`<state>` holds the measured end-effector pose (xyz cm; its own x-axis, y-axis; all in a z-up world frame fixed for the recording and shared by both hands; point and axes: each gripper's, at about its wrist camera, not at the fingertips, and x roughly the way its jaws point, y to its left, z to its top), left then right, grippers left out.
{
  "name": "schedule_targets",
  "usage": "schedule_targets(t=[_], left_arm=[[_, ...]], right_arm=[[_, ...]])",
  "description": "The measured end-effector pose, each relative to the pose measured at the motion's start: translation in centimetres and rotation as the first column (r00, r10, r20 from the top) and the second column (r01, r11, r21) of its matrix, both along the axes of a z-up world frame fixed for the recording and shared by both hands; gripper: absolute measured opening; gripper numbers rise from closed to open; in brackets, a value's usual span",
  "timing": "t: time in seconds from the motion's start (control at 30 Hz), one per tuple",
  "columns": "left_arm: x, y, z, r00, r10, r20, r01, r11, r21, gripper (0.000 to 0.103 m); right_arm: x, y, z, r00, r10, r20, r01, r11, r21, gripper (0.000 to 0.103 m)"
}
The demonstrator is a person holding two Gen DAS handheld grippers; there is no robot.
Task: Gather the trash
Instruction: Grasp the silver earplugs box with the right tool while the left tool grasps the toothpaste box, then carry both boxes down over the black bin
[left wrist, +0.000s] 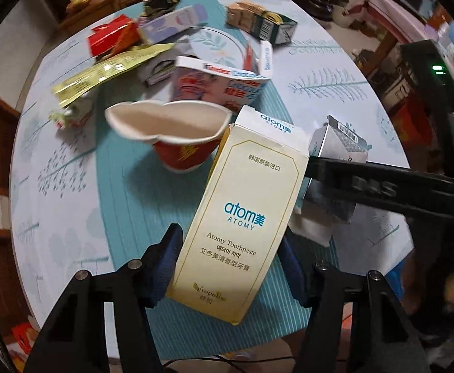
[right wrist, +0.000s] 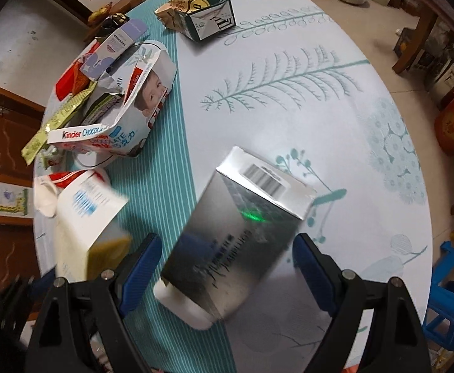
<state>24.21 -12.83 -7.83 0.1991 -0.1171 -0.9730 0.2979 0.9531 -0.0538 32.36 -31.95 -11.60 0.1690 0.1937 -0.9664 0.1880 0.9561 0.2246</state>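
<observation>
Toothpaste box [left wrist: 242, 214] sits clamped between the blue pads of the left gripper [left wrist: 228, 269], its long axis running straight out from the claw and leaning a little to the right; the far end flap stands open. The pads press its two long sides near the bottom end, so the box looks carried, clear of the table.

The right gripper [right wrist: 225, 275] stands with its jaws apart around a silver box [right wrist: 236, 236], which lies on the table with its long axis also pointing away from the claw, barcode end farthest. From the right wrist view there is a gap on both sides between pad and box, wider on the right, so nothing is gripped there yet. My reading is that the right hand need only close where it is, since the box is already lined up between the fingers.

The two boxes are near each other, silver one to the right of the toothpaste box. Just beyond the toothpaste box a crushed red paper cup [left wrist: 177, 136] lies on its side. Further off is a heap of torn wrappers: a chocolate box [right wrist: 127, 115], a gold foil packet [left wrist: 102, 71], a red carton [left wrist: 111, 37], and a green carton [right wrist: 205, 18] set apart at the far edge.

The round table [right wrist: 335, 99] wears a pale cloth with teal leaf prints and a striped teal band. Around it: wooden cabinets, a tiled floor, a blue stool [right wrist: 451, 283].
</observation>
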Motion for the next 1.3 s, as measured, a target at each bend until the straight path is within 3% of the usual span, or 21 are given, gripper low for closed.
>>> schedule_targets(t=[0.17, 0.3, 0.43, 0.67, 0.9, 1.3], left_arm=[[-1.0, 2.2, 0.7, 0.998, 0.060, 0.003, -0.060, 0.998, -0.025, 0.059], [-2.1, 3.8, 1.4, 0.995, 0.095, 0.016, -0.094, 0.995, -0.043, 0.059], [-2.9, 4.9, 1.8, 0.994, 0.105, 0.023, -0.103, 0.992, -0.071, 0.058], [-5.0, 6.2, 3.4, 0.994, 0.088, 0.059, -0.081, 0.991, -0.106, 0.058], [-8.0, 7.3, 5.3, 0.993, 0.061, 0.099, -0.047, 0.990, -0.135, 0.058], [-16.7, 13.2, 8.2, 0.989, 0.004, 0.145, 0.027, 0.977, -0.211, 0.058]], right_arm=[[0.5, 2.7, -0.4, 0.998, 0.061, 0.028, -0.056, 0.985, -0.164, 0.088], [-0.3, 4.1, -0.5, 0.990, 0.130, 0.062, -0.111, 0.964, -0.242, 0.080], [-1.2, 3.8, -0.1, 0.987, 0.129, 0.094, -0.109, 0.976, -0.187, 0.073], [-3.3, 2.7, 3.3, 0.978, 0.066, 0.199, -0.063, 0.998, -0.021, 0.072], [-6.3, 3.6, 7.0, 0.966, 0.049, 0.253, -0.067, 0.996, 0.062, 0.072], [-19.7, 7.5, 11.0, 0.951, -0.025, 0.307, -0.012, 0.993, 0.117, 0.072]])
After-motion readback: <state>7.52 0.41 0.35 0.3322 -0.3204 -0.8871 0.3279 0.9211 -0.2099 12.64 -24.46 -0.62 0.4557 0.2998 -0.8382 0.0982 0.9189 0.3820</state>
